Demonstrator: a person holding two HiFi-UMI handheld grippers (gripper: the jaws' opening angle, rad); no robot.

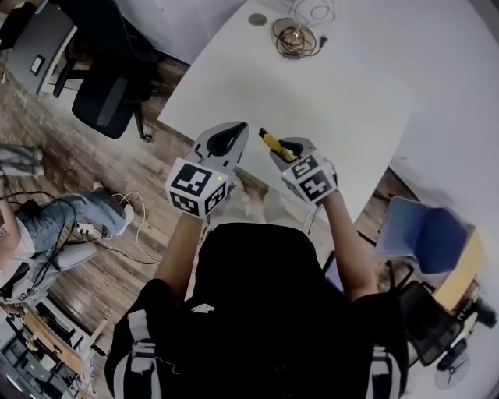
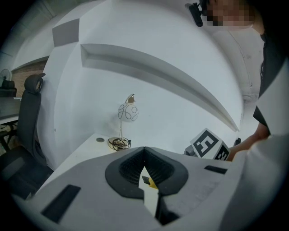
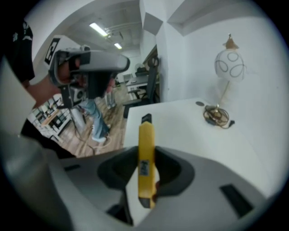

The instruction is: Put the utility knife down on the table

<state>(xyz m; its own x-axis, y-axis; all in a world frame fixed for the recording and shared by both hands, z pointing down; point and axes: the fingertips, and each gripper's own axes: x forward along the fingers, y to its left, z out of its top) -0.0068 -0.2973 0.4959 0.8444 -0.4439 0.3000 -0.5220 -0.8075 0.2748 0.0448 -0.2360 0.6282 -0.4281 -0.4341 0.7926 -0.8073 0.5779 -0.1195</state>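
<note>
A yellow utility knife (image 1: 271,142) with a black tip juts forward from my right gripper (image 1: 282,150), whose jaws are shut on its body. In the right gripper view the utility knife (image 3: 146,153) stands lengthwise between the dark pads, tip aimed at the white table (image 3: 180,131). My left gripper (image 1: 234,132) hovers just left of it over the table's near edge. It is shut, holding nothing. Its own view shows the left gripper (image 2: 144,151) with the tips met. A bit of the utility knife (image 2: 151,182) shows through the slit, and the right gripper's marker cube (image 2: 207,144) is beyond.
A ball lamp on a thin stem with a coiled cable (image 1: 295,35) stands at the table's far end, beside a small grey disc (image 1: 257,19). A black office chair (image 1: 109,86) is left of the table (image 1: 343,101), a blue chair (image 1: 425,234) right. A seated person's legs (image 1: 70,218) are far left.
</note>
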